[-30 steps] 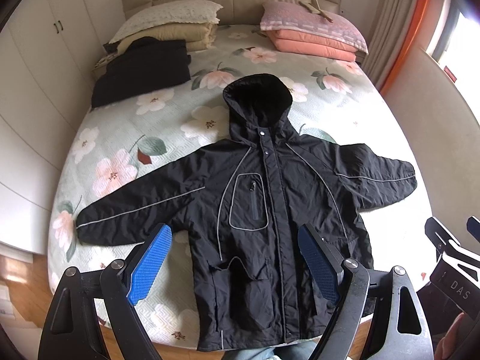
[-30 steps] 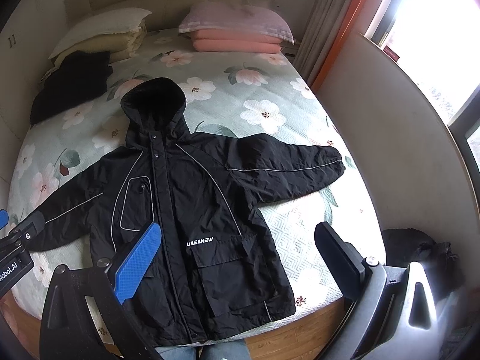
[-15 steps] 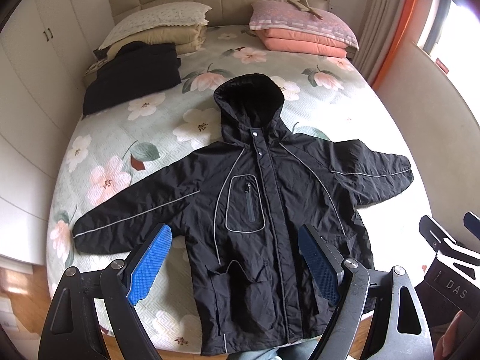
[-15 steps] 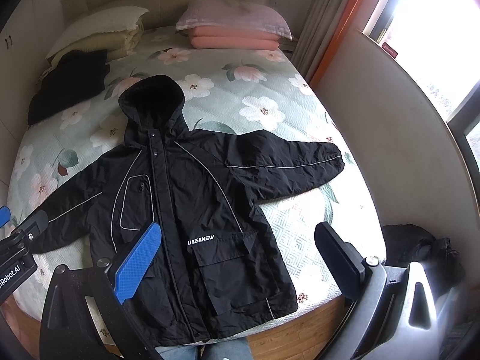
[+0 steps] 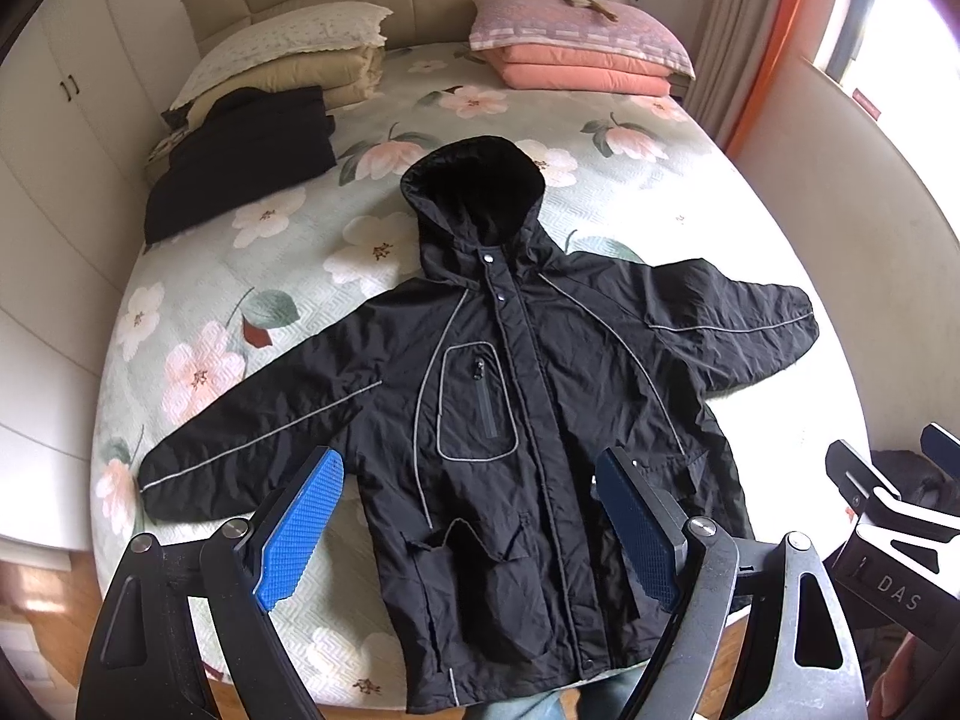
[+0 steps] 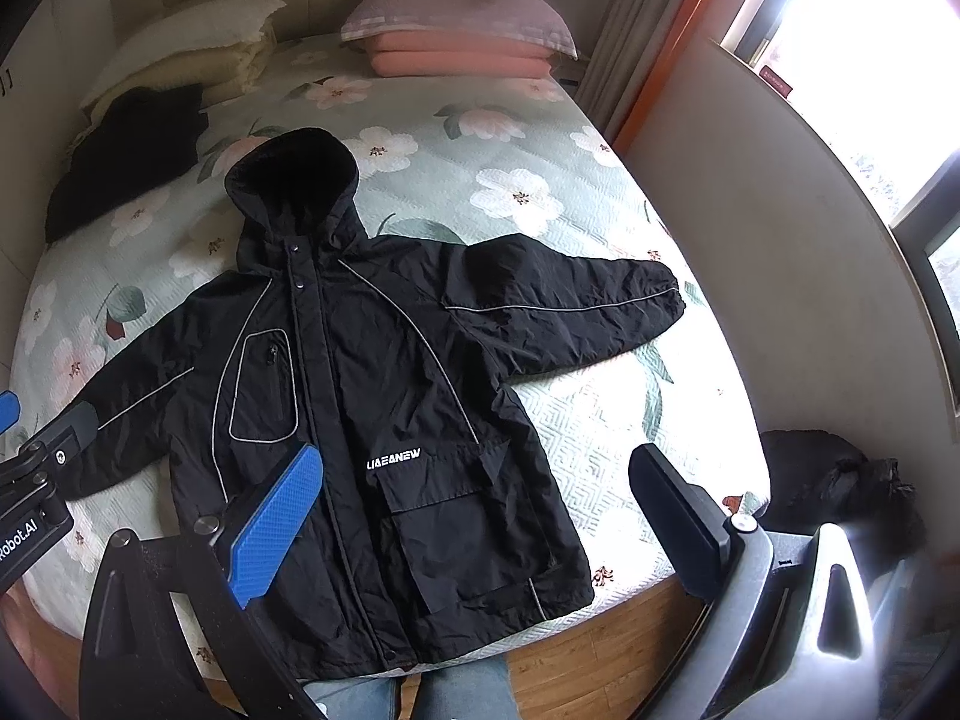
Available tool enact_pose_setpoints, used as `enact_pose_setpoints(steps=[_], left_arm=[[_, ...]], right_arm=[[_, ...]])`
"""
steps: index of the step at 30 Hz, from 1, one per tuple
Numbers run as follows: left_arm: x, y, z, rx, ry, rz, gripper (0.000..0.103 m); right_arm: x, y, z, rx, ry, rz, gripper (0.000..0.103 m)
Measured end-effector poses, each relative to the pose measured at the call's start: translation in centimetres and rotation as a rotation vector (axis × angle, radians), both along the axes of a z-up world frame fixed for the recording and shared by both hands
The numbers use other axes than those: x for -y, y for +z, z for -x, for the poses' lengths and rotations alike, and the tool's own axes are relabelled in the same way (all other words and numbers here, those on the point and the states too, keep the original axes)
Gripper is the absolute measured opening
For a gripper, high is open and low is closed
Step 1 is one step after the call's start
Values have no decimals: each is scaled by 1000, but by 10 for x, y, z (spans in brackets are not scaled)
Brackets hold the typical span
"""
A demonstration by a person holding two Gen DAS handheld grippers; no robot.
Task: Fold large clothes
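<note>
Black jacket (image 5: pixel 504 396) lying flat, front up, on the bed (image 5: pixel 660 192), hood toward the far pillows (image 5: pixel 576 36), sleeves spread left and right, hem at the near edge. Left gripper (image 5: pixel 468 534) and right gripper (image 6: pixel 480 522) hover above it, fingers wide apart, holding nothing.

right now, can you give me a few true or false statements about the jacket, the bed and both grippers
1. The black hooded jacket lies front up, sleeves spread. True.
2. The left gripper is shut on a sleeve. False: it is open and holds nothing.
3. The right gripper is open. True.
4. The jacket's hood points to the foot of the floral bed. False: it points to the pillows.
5. A folded dark garment lies near the cream pillows. True.
</note>
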State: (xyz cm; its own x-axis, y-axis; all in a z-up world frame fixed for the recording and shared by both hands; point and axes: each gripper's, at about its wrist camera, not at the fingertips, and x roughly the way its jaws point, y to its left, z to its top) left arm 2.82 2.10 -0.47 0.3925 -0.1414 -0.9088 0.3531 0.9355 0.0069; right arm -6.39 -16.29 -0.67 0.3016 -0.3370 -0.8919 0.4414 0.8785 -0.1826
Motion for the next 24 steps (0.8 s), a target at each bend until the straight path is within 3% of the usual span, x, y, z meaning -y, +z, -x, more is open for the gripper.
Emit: enact_pose_setpoints(steps=[11,14,19,22,24], left_arm=[[27,2,13,11,41,-14,87],[38,4,18,16,61,15,87],[78,4,23,-11,78,113,87],[115,-15,18,-87,47,143,87],[143,-28,19,-97,44,136,87]], right_arm=[[30,0,4,5,42,-13,102],[51,2,4,22,65,-2,102],[124,5,10,85,44,-23,102],[176,3,15,119,27,-17,102],[215,-3,17,133,15,-13,102]])
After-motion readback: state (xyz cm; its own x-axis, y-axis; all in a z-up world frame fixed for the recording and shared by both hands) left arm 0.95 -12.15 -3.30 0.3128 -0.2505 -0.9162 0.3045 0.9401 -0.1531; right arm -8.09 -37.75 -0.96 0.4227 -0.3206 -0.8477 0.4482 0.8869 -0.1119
